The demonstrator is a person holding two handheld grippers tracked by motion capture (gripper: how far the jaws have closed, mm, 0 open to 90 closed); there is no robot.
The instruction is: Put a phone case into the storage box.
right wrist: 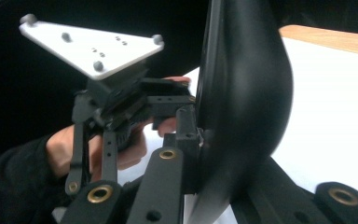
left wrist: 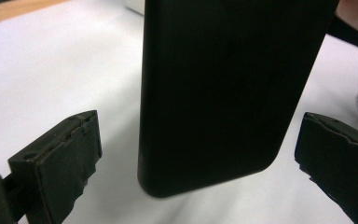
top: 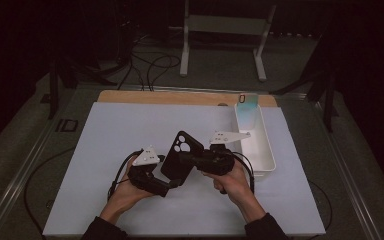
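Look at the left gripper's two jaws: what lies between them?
In the left gripper view, the lower end of the black phone case stands between the open jaws of the left gripper, touching neither pad; white table lies behind.

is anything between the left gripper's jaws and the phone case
Nothing visible. The left gripper stands open, its jaws on either side of the black phone case's lower end with bare gaps between. The right gripper grips the case by its edge, above the white mat.

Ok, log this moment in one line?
right claw: shut on phone case | left claw: open, pads clear of case | white bin: right of hands
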